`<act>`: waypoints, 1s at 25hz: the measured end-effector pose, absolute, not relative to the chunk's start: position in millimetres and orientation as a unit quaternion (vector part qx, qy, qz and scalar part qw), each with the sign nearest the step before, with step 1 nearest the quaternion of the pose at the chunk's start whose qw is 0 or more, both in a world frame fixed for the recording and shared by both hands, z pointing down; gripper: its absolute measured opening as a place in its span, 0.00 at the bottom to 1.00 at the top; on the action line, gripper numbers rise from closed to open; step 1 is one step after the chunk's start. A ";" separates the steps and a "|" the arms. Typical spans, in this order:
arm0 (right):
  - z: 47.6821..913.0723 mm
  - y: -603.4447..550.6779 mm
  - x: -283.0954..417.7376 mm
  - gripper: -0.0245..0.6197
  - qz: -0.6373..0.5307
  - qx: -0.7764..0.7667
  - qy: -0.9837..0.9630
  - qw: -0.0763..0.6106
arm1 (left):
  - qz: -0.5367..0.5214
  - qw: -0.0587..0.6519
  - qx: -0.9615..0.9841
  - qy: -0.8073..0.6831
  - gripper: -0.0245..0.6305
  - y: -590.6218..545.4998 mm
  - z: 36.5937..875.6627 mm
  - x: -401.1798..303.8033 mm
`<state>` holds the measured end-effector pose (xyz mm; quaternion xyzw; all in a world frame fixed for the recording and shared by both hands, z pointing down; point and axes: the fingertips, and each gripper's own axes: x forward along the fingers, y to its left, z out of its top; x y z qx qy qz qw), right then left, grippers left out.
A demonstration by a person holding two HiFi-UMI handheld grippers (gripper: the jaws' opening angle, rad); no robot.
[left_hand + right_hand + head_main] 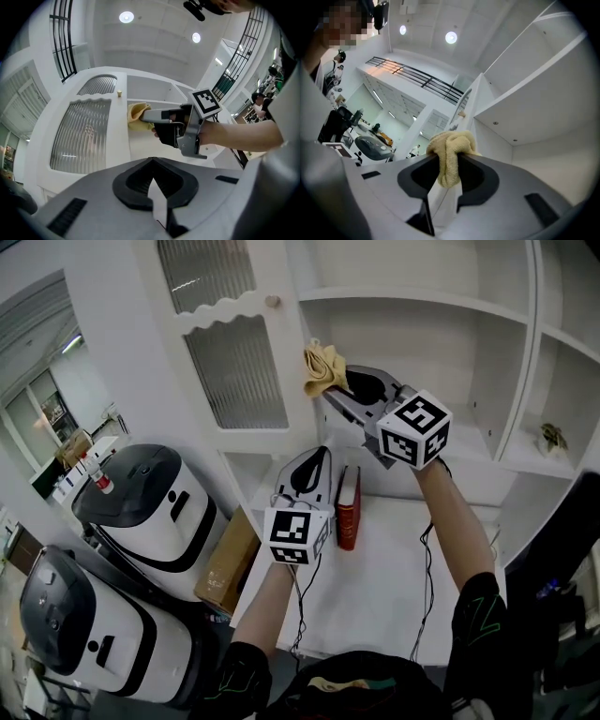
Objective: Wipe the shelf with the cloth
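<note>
A crumpled yellow cloth (322, 369) is held up at the left side of the white cabinet's open compartment, beside the door frame and below an upper shelf board (412, 298). My right gripper (330, 390) is shut on the cloth (450, 150), which bulges out between its jaws. In the left gripper view, the right gripper (147, 115) holds the cloth (137, 116) against the cabinet's inner edge. My left gripper (319, 457) sits lower, over the counter, with its jaws together (152, 161) and holding nothing.
A red book (348, 509) stands on the white counter (375, 587) just right of the left gripper. A ribbed-glass door with a knob (273, 302) is at left. Two white machines (141, 502) and a cardboard box (228, 559) stand below left. A small ornament (551, 437) sits on a right shelf.
</note>
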<state>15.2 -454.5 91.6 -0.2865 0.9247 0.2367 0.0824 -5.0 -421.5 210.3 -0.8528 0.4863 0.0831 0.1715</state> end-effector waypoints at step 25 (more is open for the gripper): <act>157.3 -553.0 38.6 0.22 0.042 -0.488 0.870 -0.052 | 0.084 0.132 -0.853 0.498 0.04 -413.5 236.0 -35.3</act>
